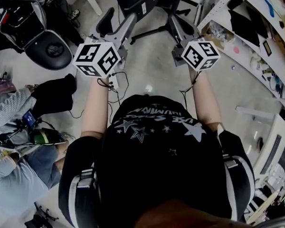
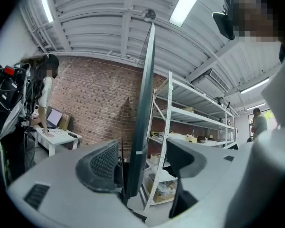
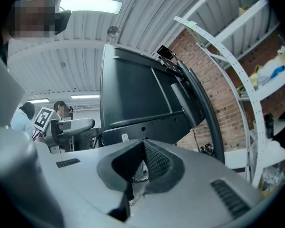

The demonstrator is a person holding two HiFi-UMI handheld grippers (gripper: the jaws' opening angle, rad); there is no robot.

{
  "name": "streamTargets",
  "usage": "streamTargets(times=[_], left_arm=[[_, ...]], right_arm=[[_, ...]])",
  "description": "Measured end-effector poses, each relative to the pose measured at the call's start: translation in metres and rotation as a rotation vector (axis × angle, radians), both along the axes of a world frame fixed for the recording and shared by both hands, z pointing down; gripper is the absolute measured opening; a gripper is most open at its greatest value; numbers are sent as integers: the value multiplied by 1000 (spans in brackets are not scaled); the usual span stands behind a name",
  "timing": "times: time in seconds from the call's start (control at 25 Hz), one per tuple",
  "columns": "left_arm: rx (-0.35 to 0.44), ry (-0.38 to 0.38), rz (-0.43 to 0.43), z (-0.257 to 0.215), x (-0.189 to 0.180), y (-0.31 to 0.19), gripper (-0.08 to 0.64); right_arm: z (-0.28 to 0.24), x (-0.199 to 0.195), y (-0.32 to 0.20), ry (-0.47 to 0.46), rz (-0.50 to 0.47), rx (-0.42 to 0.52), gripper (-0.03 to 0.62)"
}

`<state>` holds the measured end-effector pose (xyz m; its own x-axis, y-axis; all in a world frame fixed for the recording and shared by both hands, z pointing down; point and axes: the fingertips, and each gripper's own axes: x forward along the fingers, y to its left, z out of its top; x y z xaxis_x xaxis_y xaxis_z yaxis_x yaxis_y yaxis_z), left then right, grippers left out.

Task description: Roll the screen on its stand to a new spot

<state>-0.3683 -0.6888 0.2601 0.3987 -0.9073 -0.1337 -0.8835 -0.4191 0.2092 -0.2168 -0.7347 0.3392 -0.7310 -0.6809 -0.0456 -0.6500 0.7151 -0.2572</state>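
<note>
Looked like the grab stage. The left gripper (image 2: 142, 161) had its jaws spread around the screen (image 2: 144, 122) edge, mid-frame, not clamped yet. The right gripper (image 3: 141, 161) was pinched closed on nothing, just below the screen. Next I'd say clamp, then push.

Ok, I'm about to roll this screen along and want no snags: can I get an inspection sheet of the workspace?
Surface: bare concrete floor.
Job's things: screen seen edge-on; stand leg on the floor.
Clutter: dark gear at the left; loaded shelves at the right.
Grippers: left claw open, screen's edge between its jaws; right claw shut, nothing seen in it.
Cables: power strip and black cable on the floor near the stand.
Surroundings: person at the left; brick wall.
</note>
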Motion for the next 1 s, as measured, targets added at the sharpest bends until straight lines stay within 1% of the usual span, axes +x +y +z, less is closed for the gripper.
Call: streamTargets(times=[0.08, 0.16, 0.28, 0.52, 0.72, 0.84, 1.0], left_arm=[[6, 4, 16, -4, 2, -10, 341], [25, -6, 22, -12, 2, -21, 354], [38, -15, 27, -27, 4, -35, 356], [20, -12, 18, -42, 4, -52, 354], [-22, -65, -16, -43, 15, -59, 353], [-10, -75, -23, -44, 4, -57, 353], [18, -131, -56, -49, -1, -53, 351]], right_arm=[[3, -2, -3, 0, 10, -6, 8], [7, -2, -7, 3, 21, -16, 8], [13, -1, -10, 4, 37, -31, 8], [12, 2, -14, 5, 63, -38, 8], [4, 15, -14, 13, 59, -32, 8], [-1, 2, -11, 35, 57, -1, 8], [-4, -9, -6, 43, 53, 10, 8]])
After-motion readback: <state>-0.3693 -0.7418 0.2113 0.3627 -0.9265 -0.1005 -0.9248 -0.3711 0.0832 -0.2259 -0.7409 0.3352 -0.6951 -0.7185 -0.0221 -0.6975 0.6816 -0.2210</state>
